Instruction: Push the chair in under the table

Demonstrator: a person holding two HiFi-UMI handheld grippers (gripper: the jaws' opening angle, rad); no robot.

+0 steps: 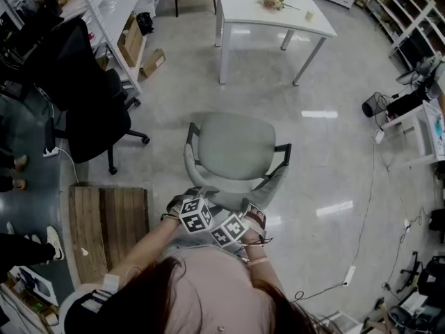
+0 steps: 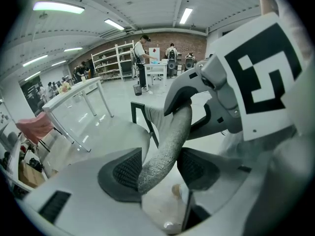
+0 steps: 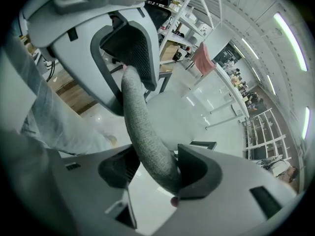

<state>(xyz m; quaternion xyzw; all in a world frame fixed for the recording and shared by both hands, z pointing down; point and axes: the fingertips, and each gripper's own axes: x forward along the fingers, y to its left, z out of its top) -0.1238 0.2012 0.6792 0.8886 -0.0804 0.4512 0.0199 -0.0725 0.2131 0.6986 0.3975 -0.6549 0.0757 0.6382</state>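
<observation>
Mid-push: left tongs (image 2: 157, 173) and right tongs (image 3: 153, 173) clamp the backrest (image 2: 167, 136) of the grey fabric chair (image 1: 233, 148); next, roll it under the white tabletop (image 1: 268, 16).

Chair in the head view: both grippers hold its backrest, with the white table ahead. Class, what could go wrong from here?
1. The left gripper and right gripper pinch only the rounded rim of the backrest; a hard push might slip them off.
2. The armrests of the chair stick out wide and could catch the table legs.
3. A bump might shake the flowers on the table.
</observation>
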